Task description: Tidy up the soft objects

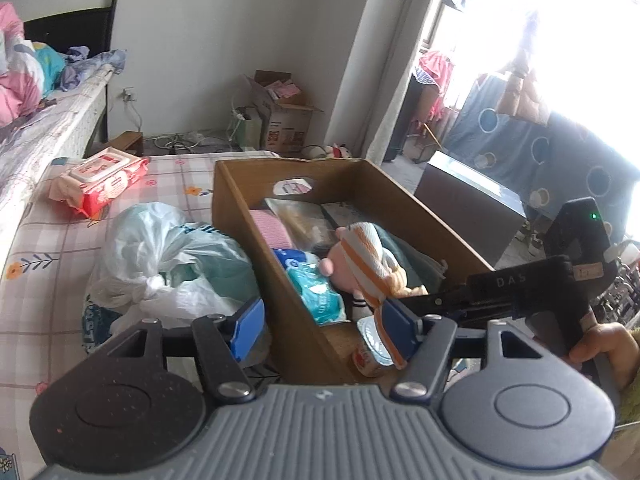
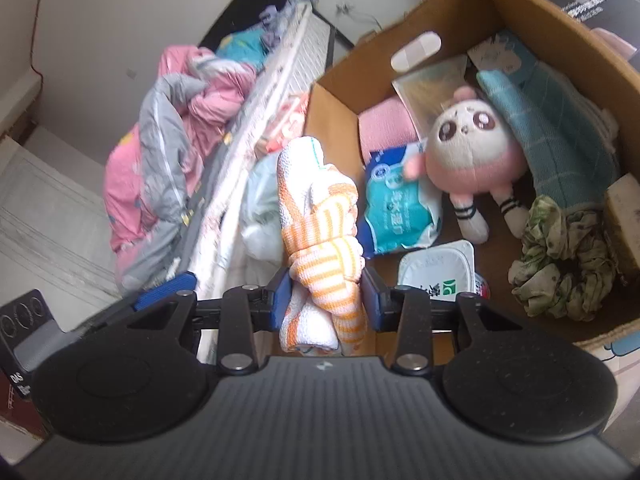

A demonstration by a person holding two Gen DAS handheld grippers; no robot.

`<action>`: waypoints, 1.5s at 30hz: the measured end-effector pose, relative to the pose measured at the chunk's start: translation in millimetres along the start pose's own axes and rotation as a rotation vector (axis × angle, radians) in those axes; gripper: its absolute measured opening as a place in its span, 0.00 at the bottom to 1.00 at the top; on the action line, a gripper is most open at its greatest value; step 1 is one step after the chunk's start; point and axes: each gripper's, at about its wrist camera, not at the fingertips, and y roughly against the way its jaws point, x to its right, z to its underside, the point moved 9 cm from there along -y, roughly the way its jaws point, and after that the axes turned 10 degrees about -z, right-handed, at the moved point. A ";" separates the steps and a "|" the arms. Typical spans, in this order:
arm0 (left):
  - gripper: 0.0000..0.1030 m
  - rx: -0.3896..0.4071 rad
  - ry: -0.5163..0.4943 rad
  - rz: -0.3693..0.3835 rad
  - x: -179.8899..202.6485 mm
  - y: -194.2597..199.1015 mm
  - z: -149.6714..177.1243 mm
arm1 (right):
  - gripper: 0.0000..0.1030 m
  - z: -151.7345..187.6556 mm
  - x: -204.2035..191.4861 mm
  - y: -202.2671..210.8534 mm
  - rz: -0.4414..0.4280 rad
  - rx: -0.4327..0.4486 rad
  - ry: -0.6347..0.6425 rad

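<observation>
The bed (image 1: 132, 216), with its checked sheet, carries the cardboard box (image 2: 532, 12), which stands open-topped beside a tied plastic bag (image 1: 168, 256). Inside the box lie a teal cloth (image 2: 552, 128), a pink-and-white plush doll (image 2: 472, 148), a green scrunchie (image 2: 564, 264), a blue wet-wipe pack (image 2: 400, 208) and a sealed white cup (image 2: 436, 272). My right gripper (image 2: 324, 296) is clamped on the orange-and-white striped towel (image 2: 320, 216), which it holds bunched over the near-left edge of the box, above the wipes. I judge the towel light, limp and compressible: it will sag and unfold on either side of the grip, so I take hold at the thick middle of the bundle, where the folds stack, not at a loose corner. It is neither slippery nor fragile, and the ribbed weave seats well against the pads. My left gripper (image 1: 324, 326) stands with jaws apart and nothing between them, hovering near the box's near wall.
</observation>
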 end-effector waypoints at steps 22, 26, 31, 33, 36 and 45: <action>0.92 -0.006 0.001 -0.178 -45.4 6.8 32.4 | 0.66 1.4 -0.8 -6.9 0.106 0.055 0.040; 0.99 0.008 0.004 -0.249 -52.4 13.4 37.2 | 0.77 0.4 -4.8 19.3 0.203 0.234 0.090; 1.00 0.002 0.028 -0.330 -66.7 24.2 42.7 | 0.92 7.6 -16.7 38.9 0.363 0.394 0.181; 1.00 -0.003 0.045 -0.351 -72.6 28.6 45.6 | 0.99 12.8 -21.7 41.2 0.436 0.405 0.232; 1.00 0.003 0.067 -0.409 -80.0 35.9 50.4 | 0.99 22.2 -31.1 43.6 0.511 0.390 0.307; 1.00 -0.004 -0.001 -0.590 -83.3 50.3 59.5 | 0.99 53.5 -65.6 52.7 0.697 0.393 0.452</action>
